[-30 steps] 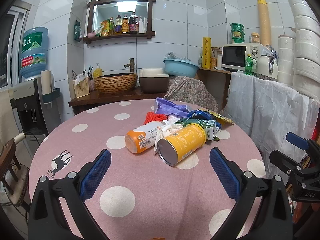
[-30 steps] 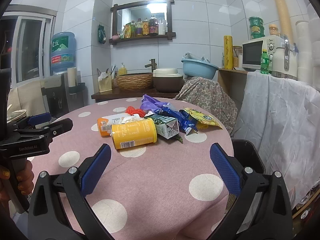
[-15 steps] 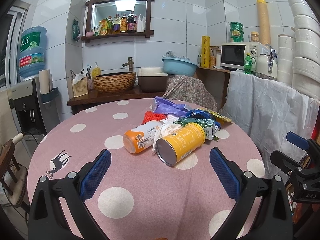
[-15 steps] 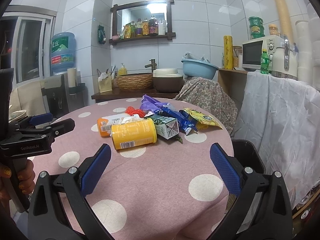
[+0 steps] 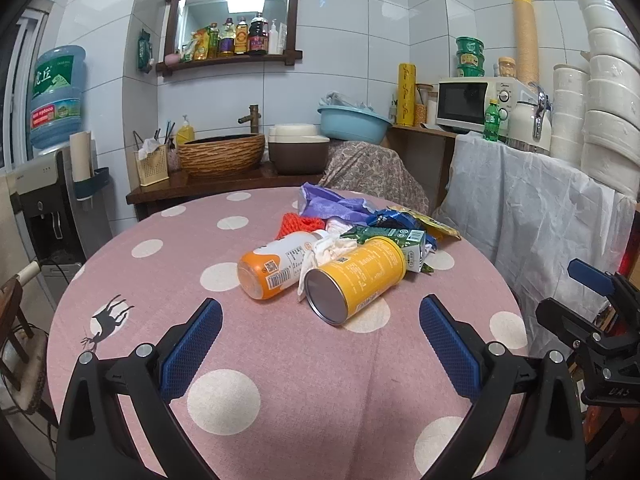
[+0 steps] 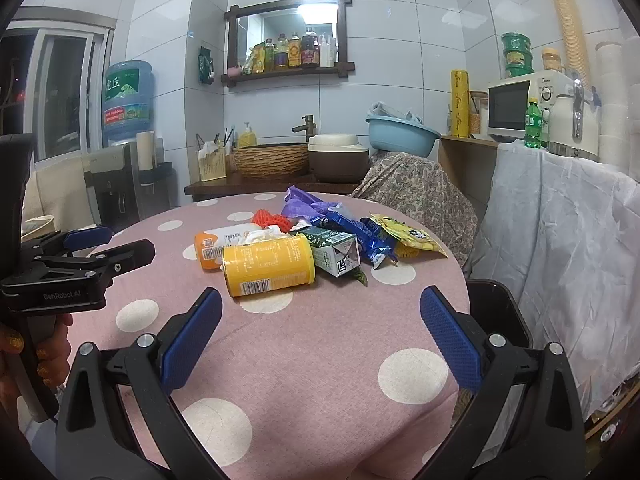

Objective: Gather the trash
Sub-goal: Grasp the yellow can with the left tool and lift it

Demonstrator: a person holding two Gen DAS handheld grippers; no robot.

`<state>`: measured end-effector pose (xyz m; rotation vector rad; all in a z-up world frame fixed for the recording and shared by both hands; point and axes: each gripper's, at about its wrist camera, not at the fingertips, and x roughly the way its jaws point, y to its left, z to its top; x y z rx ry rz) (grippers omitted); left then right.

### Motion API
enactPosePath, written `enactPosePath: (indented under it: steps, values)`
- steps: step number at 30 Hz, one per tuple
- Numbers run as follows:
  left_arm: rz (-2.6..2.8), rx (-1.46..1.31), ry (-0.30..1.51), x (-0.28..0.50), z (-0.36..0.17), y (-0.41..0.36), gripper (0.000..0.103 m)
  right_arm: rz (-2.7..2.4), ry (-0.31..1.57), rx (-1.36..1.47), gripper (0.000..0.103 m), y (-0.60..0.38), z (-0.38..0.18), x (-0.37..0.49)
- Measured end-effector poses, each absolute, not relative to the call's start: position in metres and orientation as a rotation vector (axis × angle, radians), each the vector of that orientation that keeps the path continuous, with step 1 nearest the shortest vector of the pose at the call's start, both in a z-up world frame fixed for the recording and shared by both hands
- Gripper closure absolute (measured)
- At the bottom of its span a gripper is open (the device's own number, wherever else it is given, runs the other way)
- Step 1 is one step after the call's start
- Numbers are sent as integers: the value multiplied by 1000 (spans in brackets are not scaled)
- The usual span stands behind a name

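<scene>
A heap of trash lies on the round pink polka-dot table (image 5: 280, 360): a yellow can (image 5: 356, 278) on its side, an orange-and-white bottle (image 5: 276, 266), a crumpled tissue (image 5: 326, 248), a green carton (image 5: 400, 240), a red net (image 5: 300, 224), a purple bag (image 5: 328, 204) and snack wrappers (image 6: 404, 236). My left gripper (image 5: 320, 340) is open and empty, short of the can. My right gripper (image 6: 320, 340) is open and empty, nearer the table's right edge, with the can (image 6: 268, 266) ahead to the left. A black bin (image 6: 496, 312) stands below the table's right edge.
The right gripper shows at the right of the left wrist view (image 5: 596, 320); the left gripper shows at the left of the right wrist view (image 6: 76, 268). A white-draped counter (image 6: 560, 232) stands right. A sink shelf (image 5: 224, 176) and water dispenser (image 5: 44, 184) are behind.
The left wrist view has shifted slightly, so the trash heap sits a little further left in frame. The right gripper has barely moved. Both stay open.
</scene>
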<state>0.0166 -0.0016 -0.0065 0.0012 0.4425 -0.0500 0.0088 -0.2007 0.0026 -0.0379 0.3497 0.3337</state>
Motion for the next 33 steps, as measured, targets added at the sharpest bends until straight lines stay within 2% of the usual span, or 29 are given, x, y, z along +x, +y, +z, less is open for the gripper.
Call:
enactPosePath:
  steps: [12,17,21,28,31,33]
  values:
    - [-191,248,535,70,-24,-24,5,392,507,-51,5,-210,-29,58]
    - [-309,413,669,117,-30,-49,5,395,544,-58,5,-213,-39,71]
    - [-335,547,720,146,-35,-69,15,387,557,-49,5,-218,-42,76]
    - [-352,732,788,170,-47,-91,25,375,578,-39,5,-226,-46,81]
    - [-359,793,824,172,-54,-97,34,373,585,-37,5,-228,-48,83]
    - [-341,860,828,174,-59,-101,34,377,589,-31,5,-228,-48,85]
